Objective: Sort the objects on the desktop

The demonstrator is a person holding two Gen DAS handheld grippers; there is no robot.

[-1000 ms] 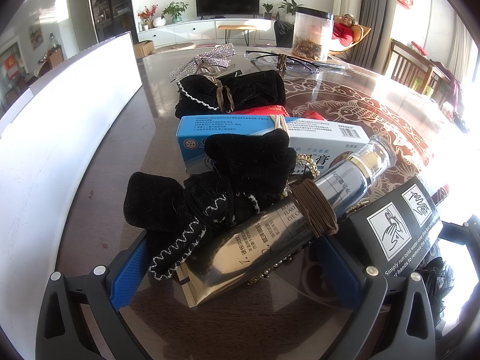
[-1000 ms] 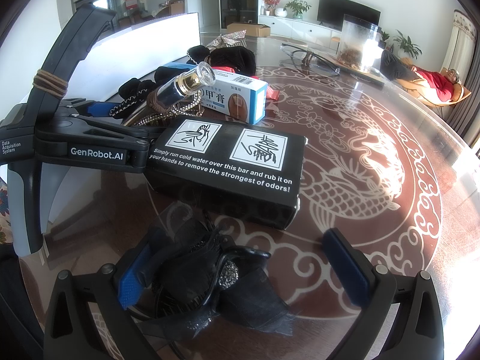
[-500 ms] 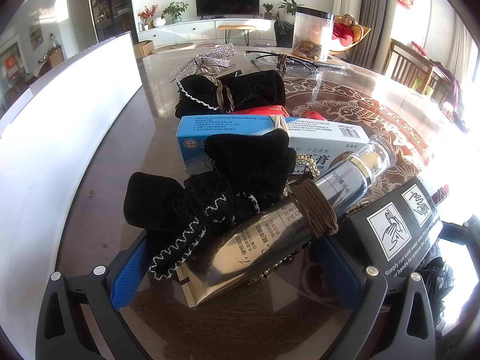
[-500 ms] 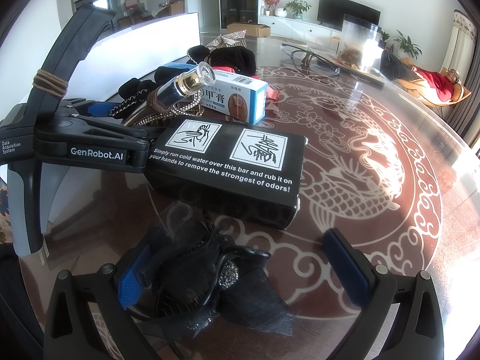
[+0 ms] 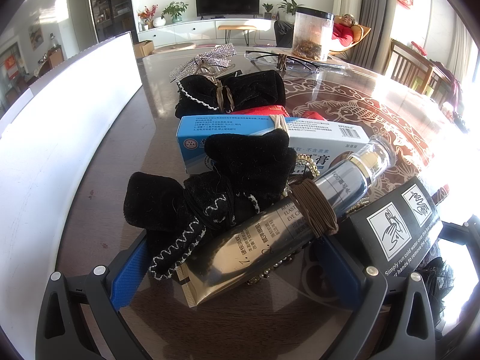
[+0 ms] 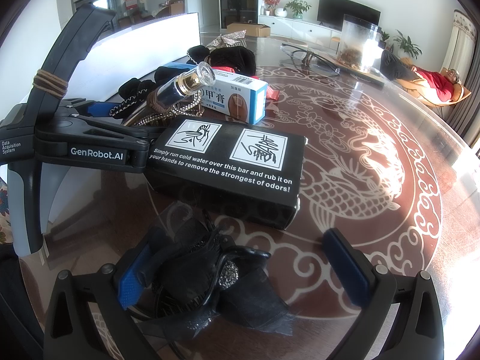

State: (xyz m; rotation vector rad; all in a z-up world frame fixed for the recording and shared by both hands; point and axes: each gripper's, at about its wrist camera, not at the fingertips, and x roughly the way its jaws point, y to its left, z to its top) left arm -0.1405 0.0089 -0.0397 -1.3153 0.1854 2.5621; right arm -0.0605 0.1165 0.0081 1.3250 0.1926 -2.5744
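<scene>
My left gripper (image 5: 237, 267) is open around a metallic cream tube (image 5: 270, 240) wrapped with a brown hair tie, and a black velvet bow (image 5: 192, 210) lies against its left finger. A blue-and-white ointment box (image 5: 270, 138) and a second black bow (image 5: 234, 93) lie behind. A black soap box (image 6: 228, 168) sits to the right. My right gripper (image 6: 243, 273) is open, with a black mesh hair clip (image 6: 204, 279) between its fingers, close to the left one. The left gripper (image 6: 99, 123) shows in the right wrist view.
A white board (image 5: 60, 120) stands along the table's left side. A rhinestone bow (image 5: 204, 60), glasses (image 5: 282, 60) and a clear jar (image 5: 313, 36) lie at the far end. The glass table top (image 6: 375, 165) has a dragon pattern to the right.
</scene>
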